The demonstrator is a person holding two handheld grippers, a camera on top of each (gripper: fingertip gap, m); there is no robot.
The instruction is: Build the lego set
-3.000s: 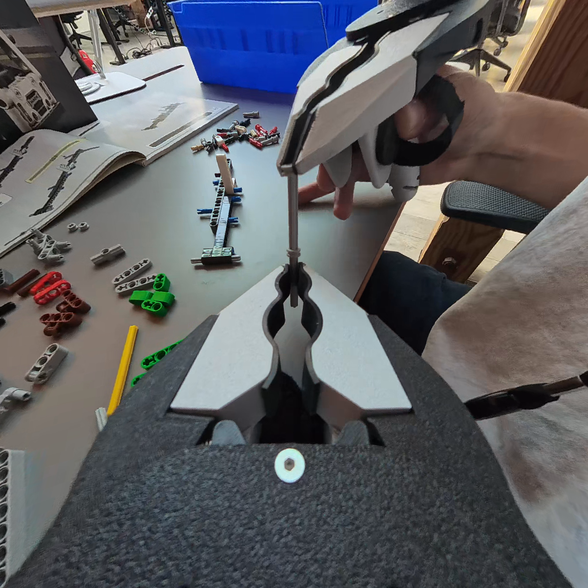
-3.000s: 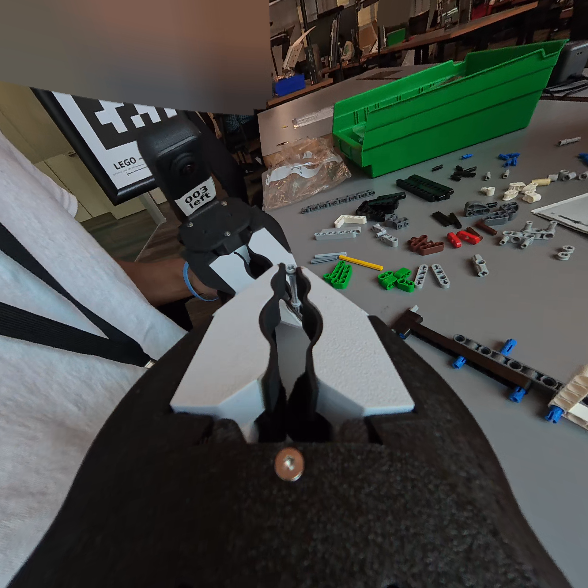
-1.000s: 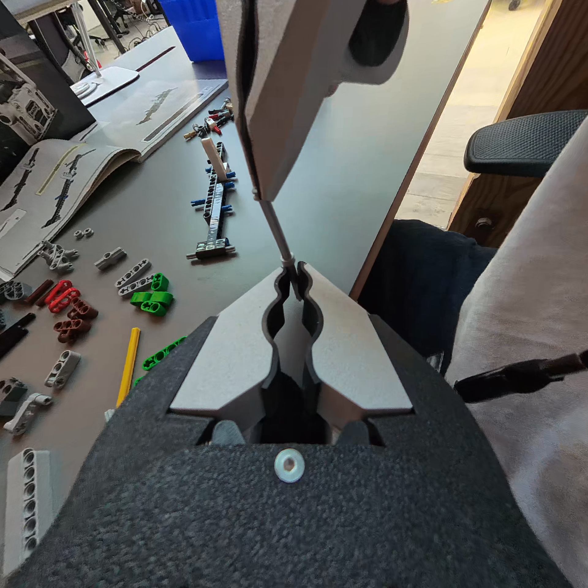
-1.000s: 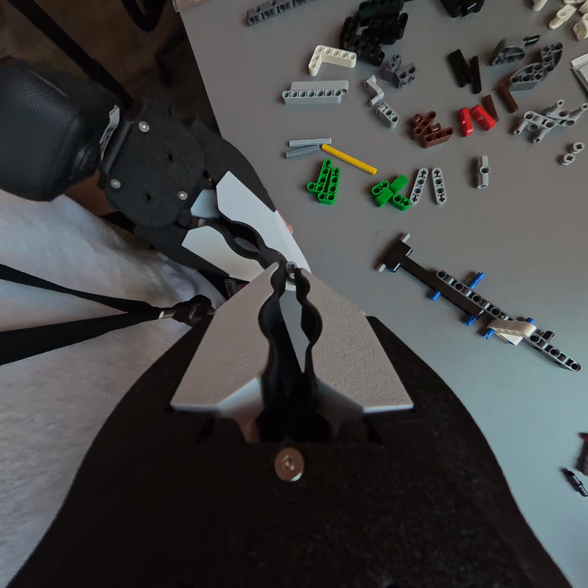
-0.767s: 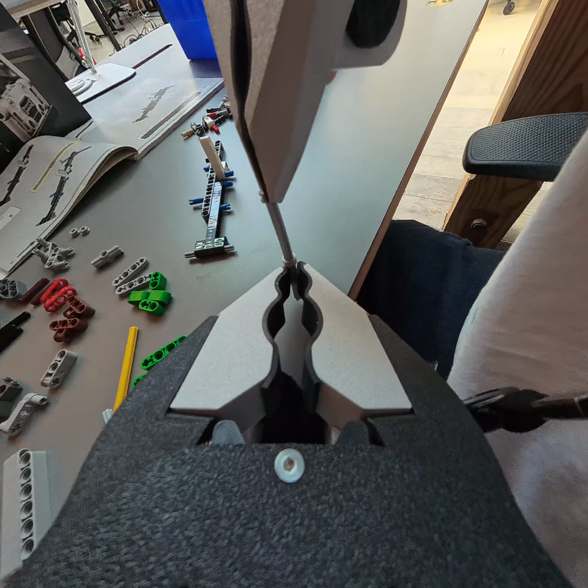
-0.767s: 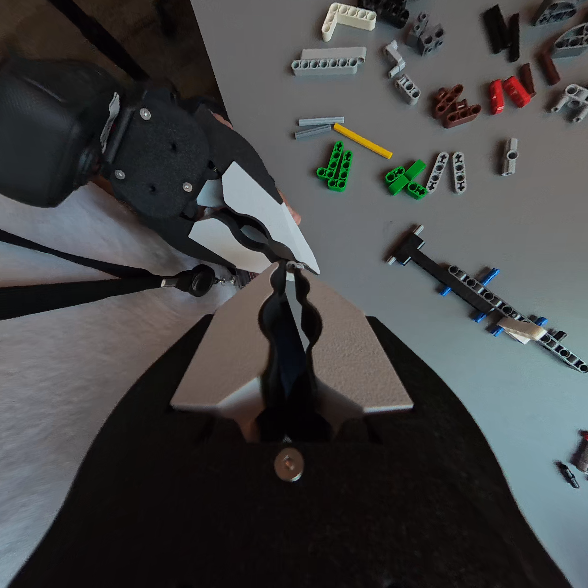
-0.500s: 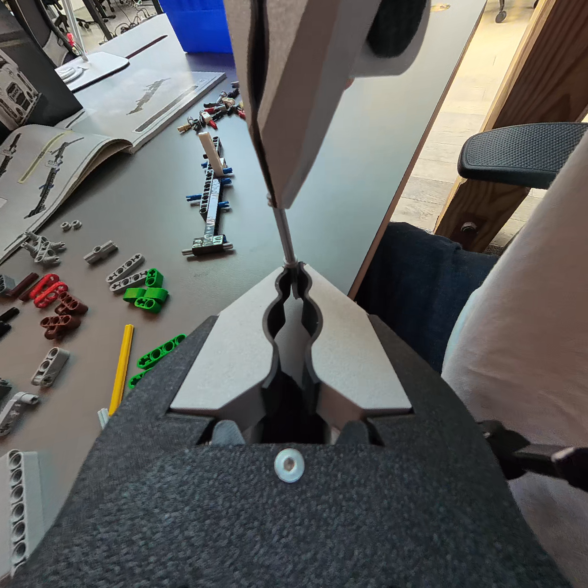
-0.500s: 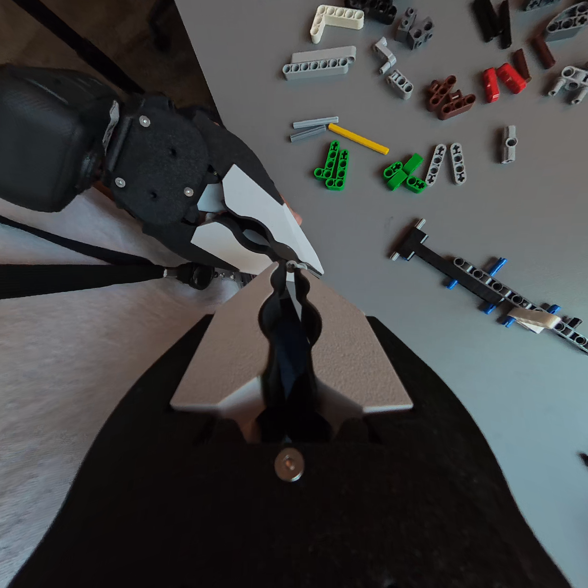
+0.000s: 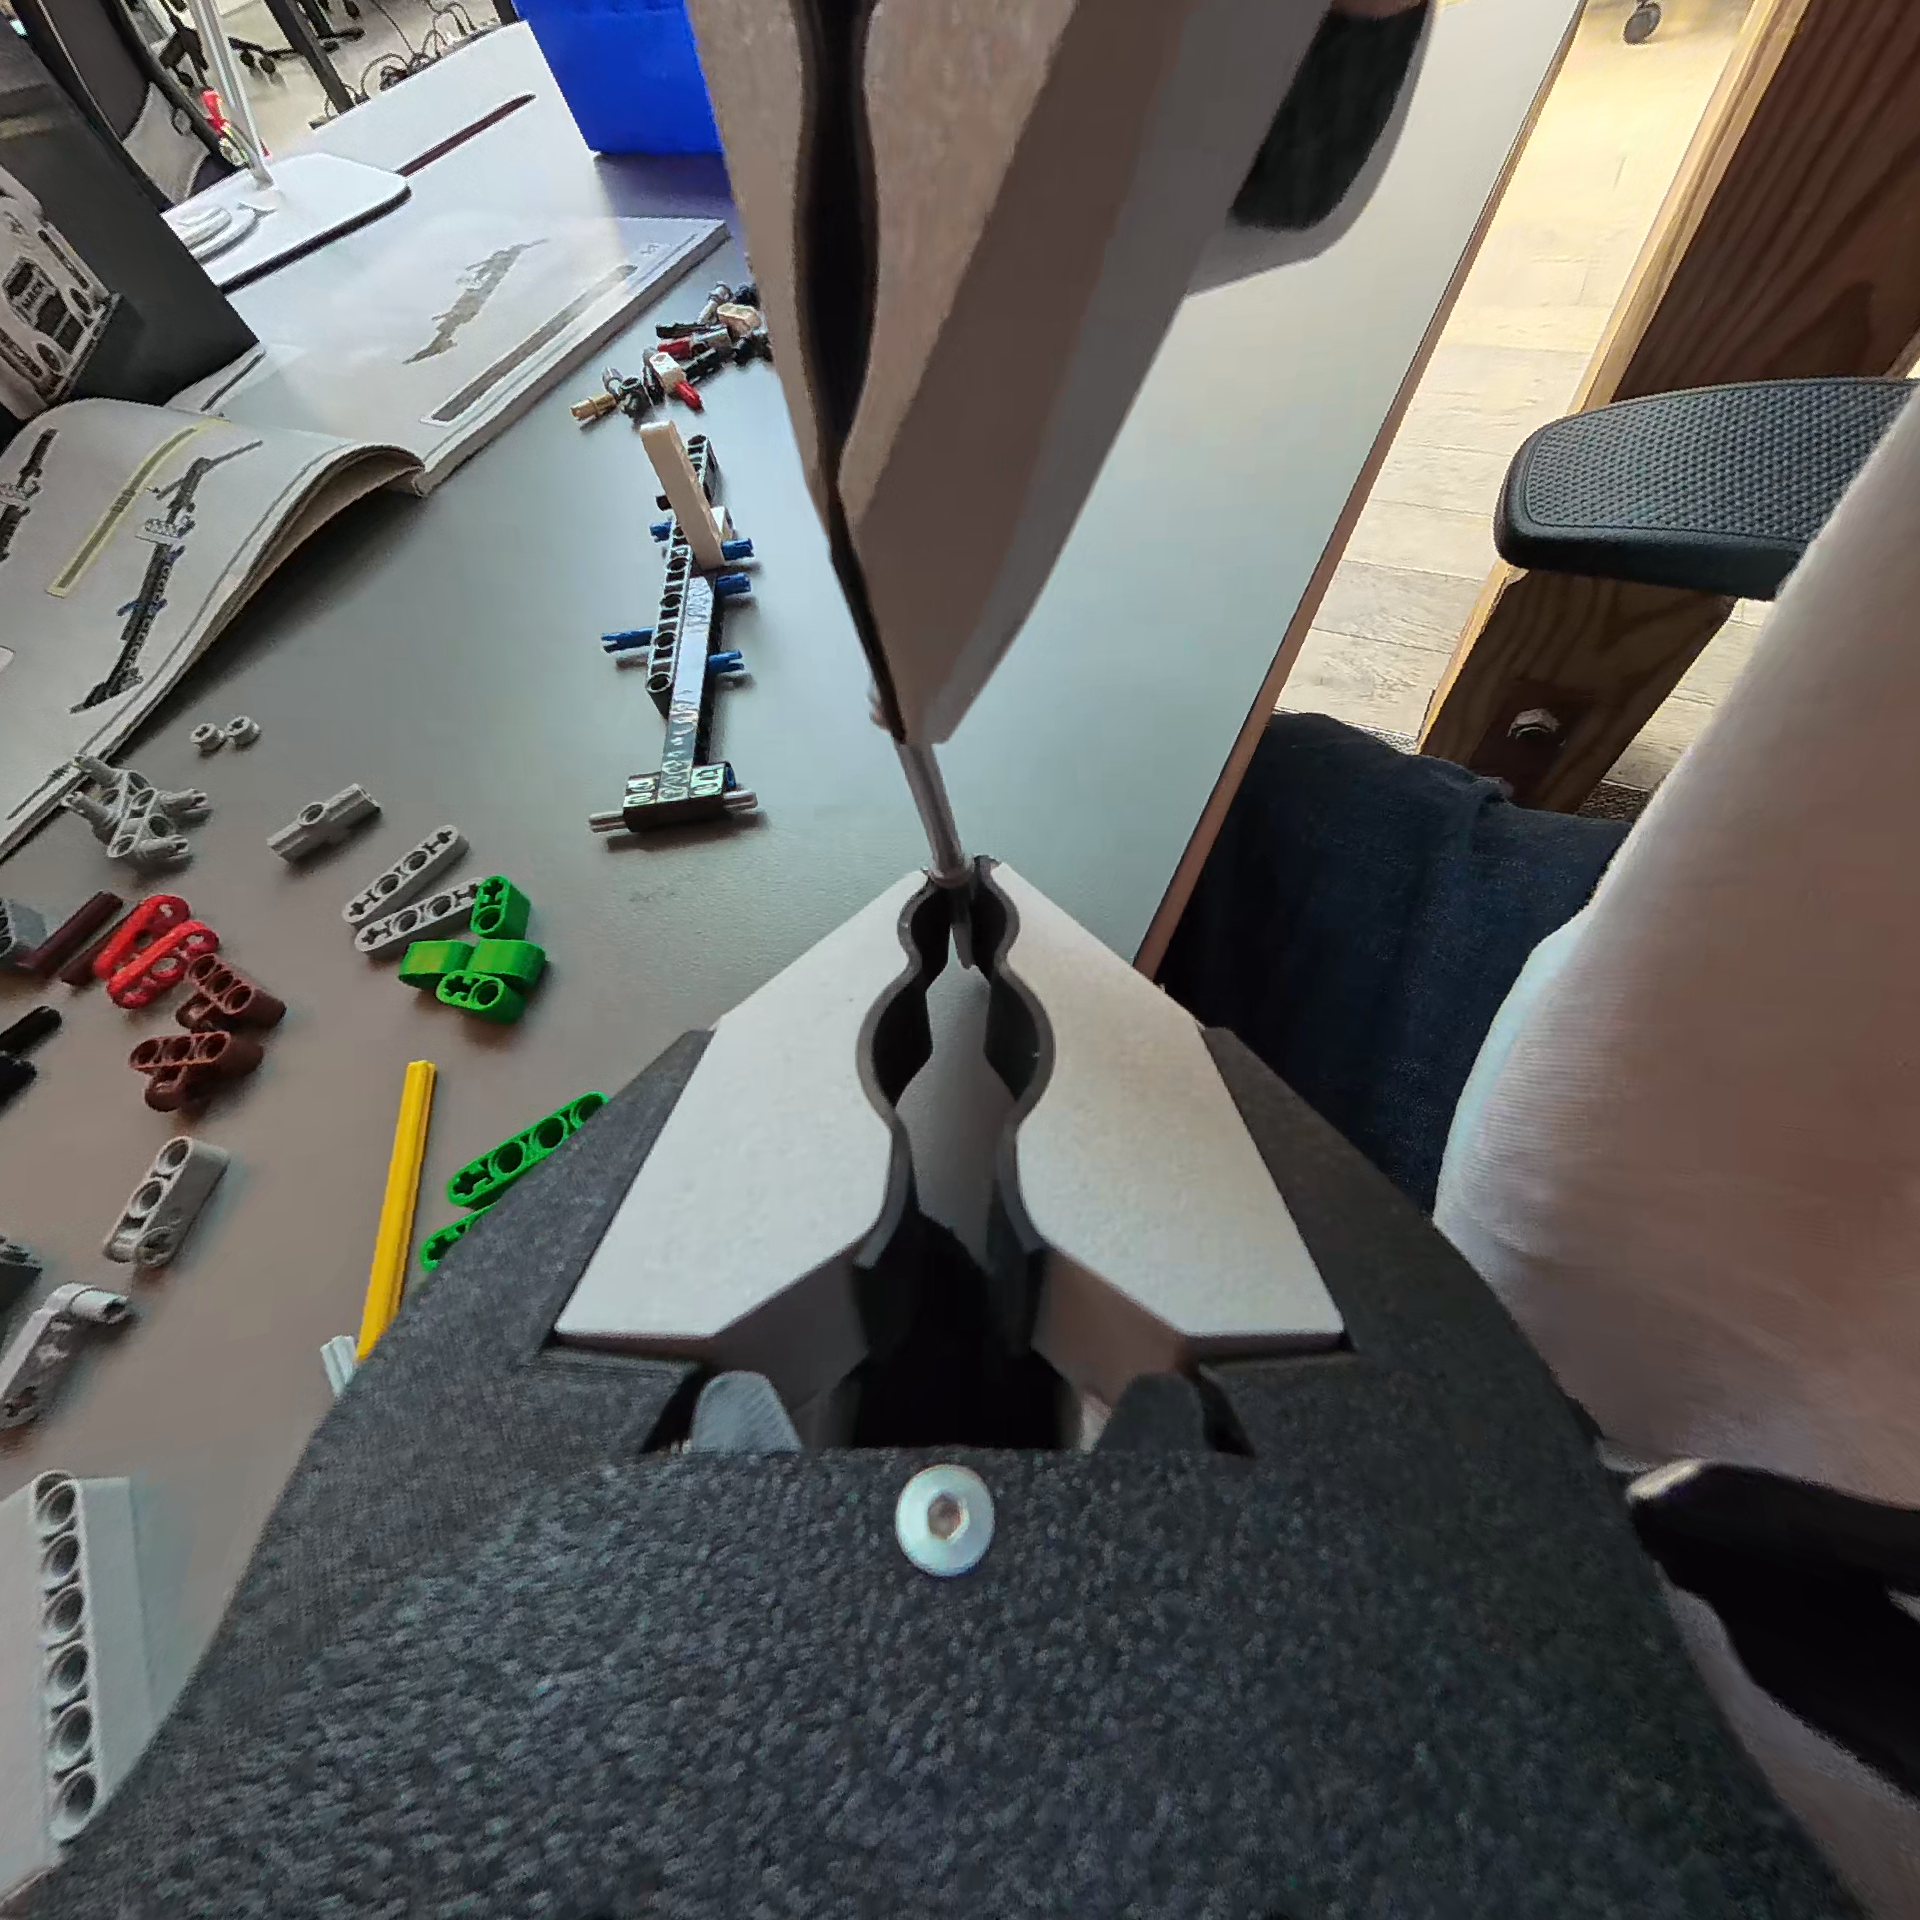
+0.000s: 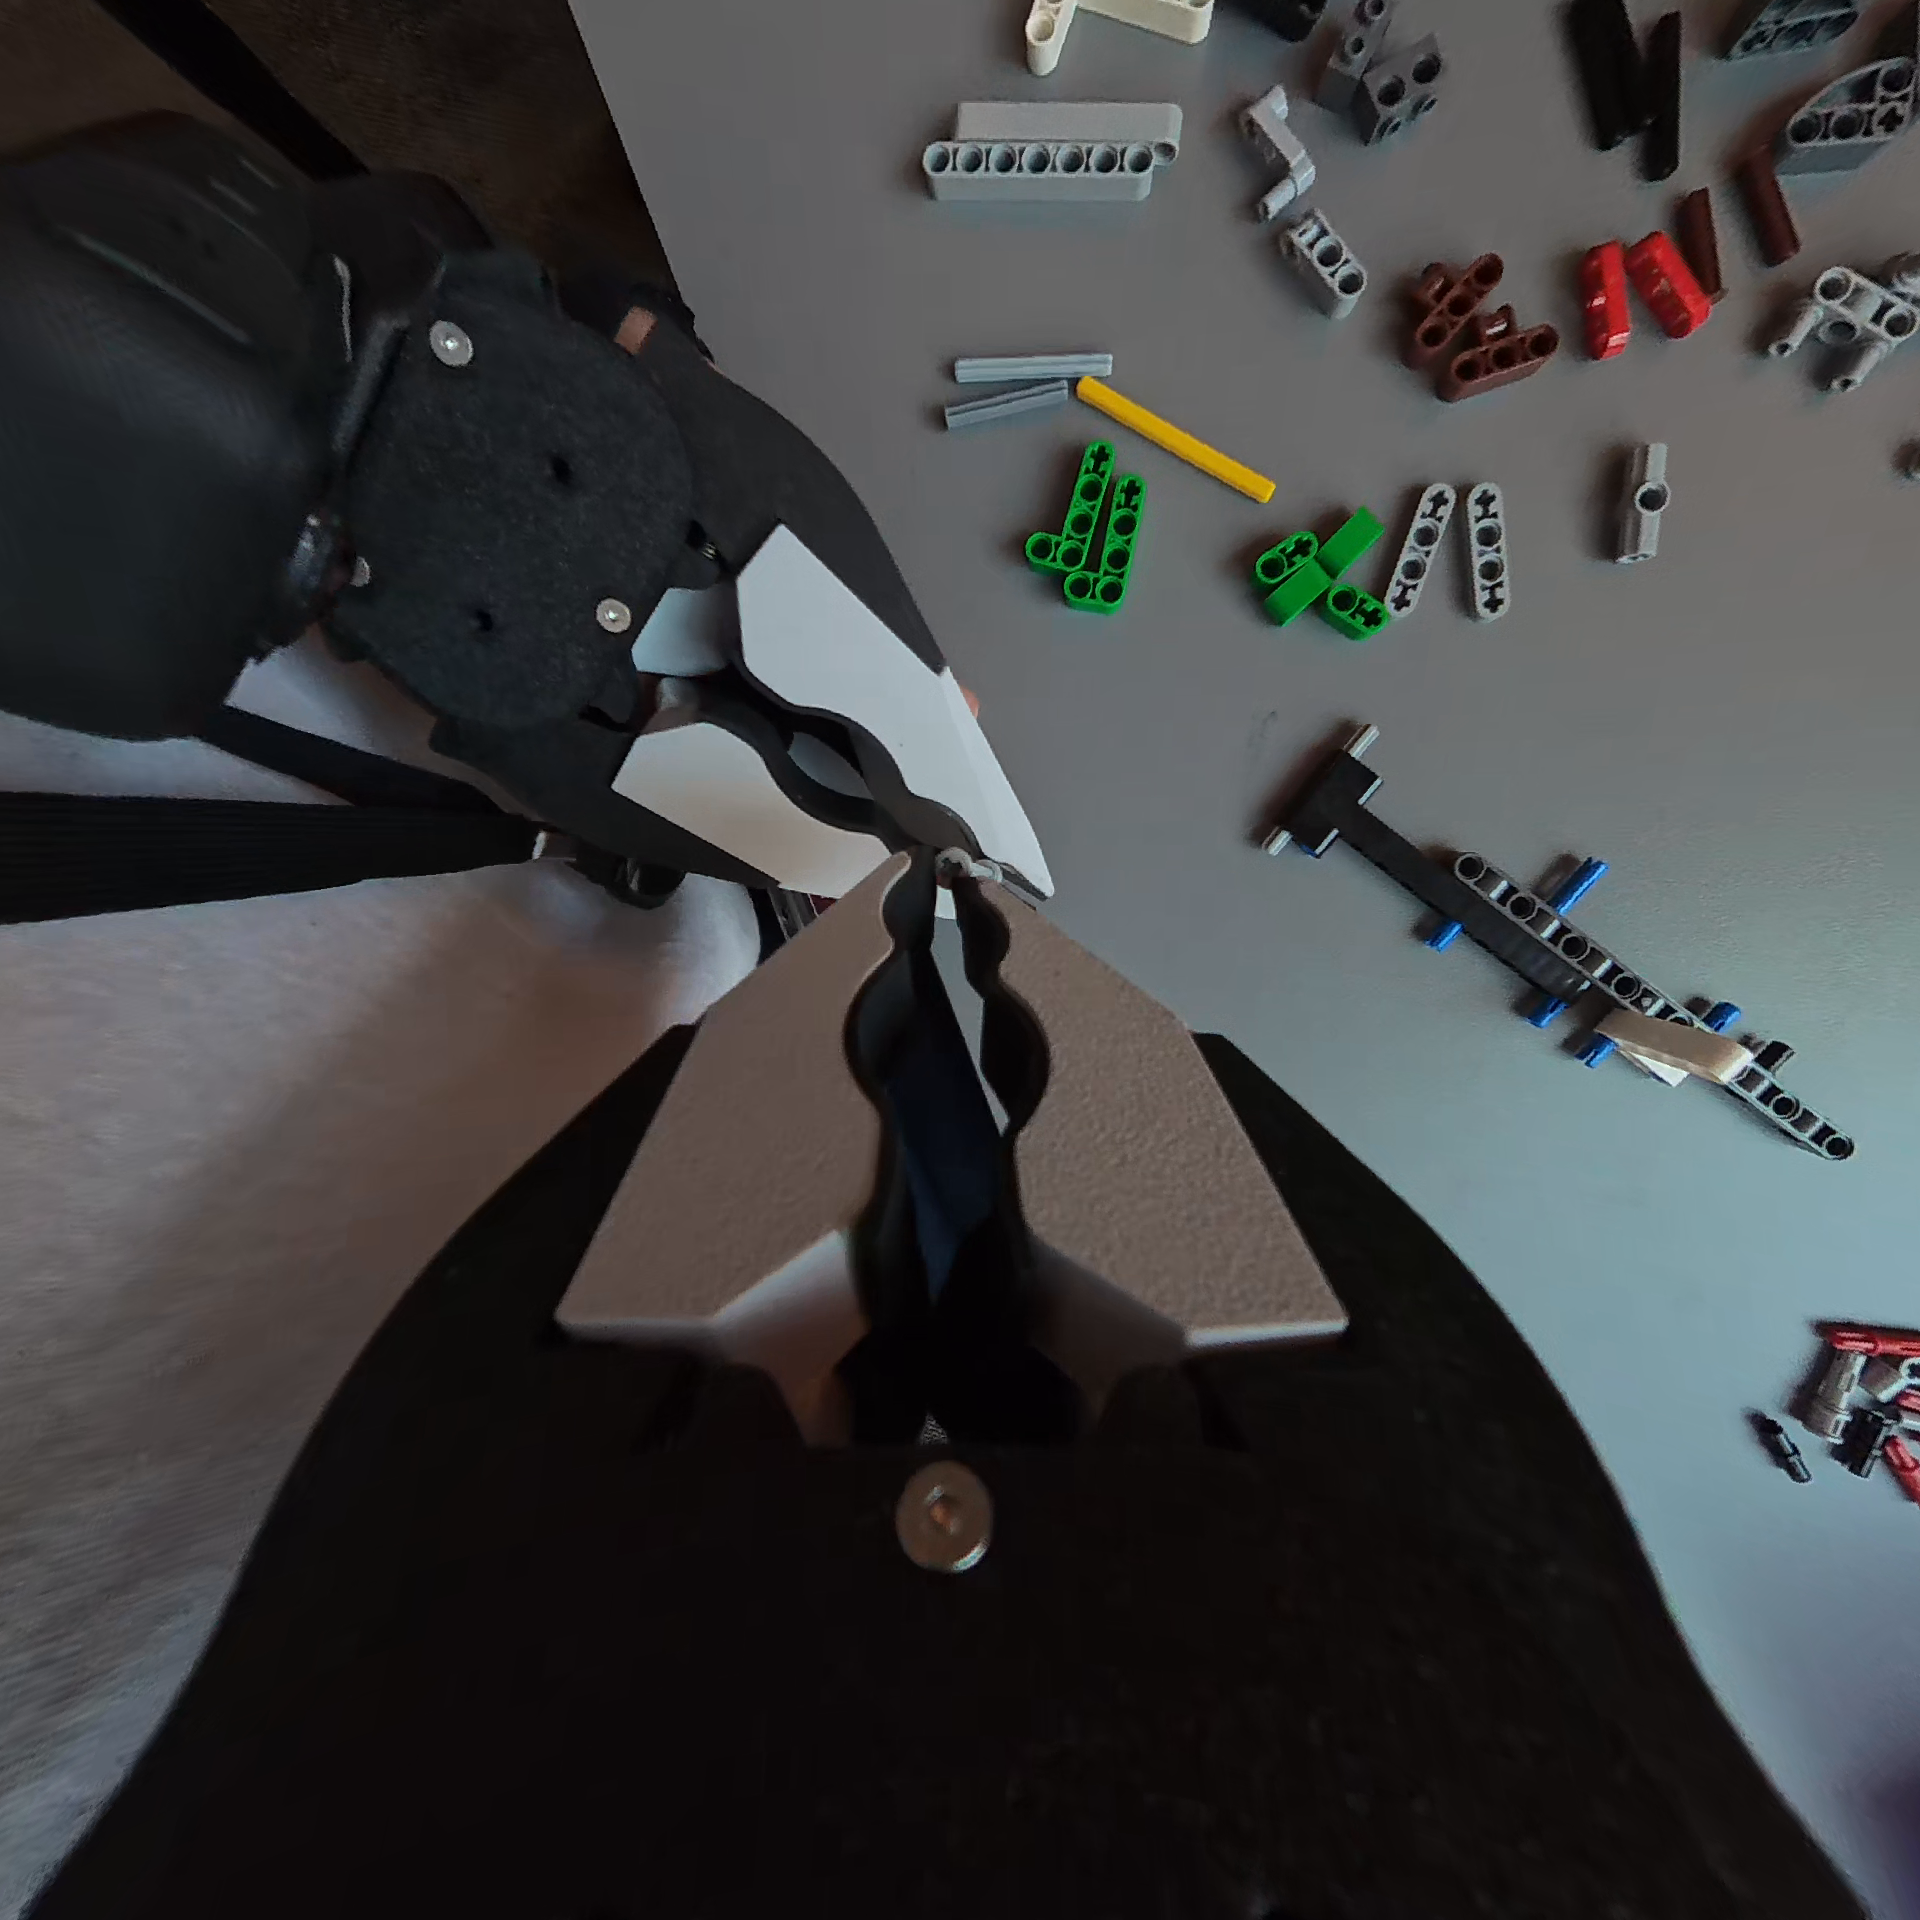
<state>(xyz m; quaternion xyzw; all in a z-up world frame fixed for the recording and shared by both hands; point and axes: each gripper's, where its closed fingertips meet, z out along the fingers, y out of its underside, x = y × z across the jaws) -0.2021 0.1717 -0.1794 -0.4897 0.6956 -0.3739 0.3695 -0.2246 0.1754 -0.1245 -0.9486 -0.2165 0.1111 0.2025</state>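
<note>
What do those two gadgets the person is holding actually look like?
Each hand-held gripper has a rough, grainy black body with a silver screw at its centre and two pale grey wedge-shaped fingers lined with wavy black pads. From the right wrist view, the left hand-held gripper shows a rounded black back plate with small screws. The person wears a light top crossed by a black strap.

No readable text or labels.
</note>
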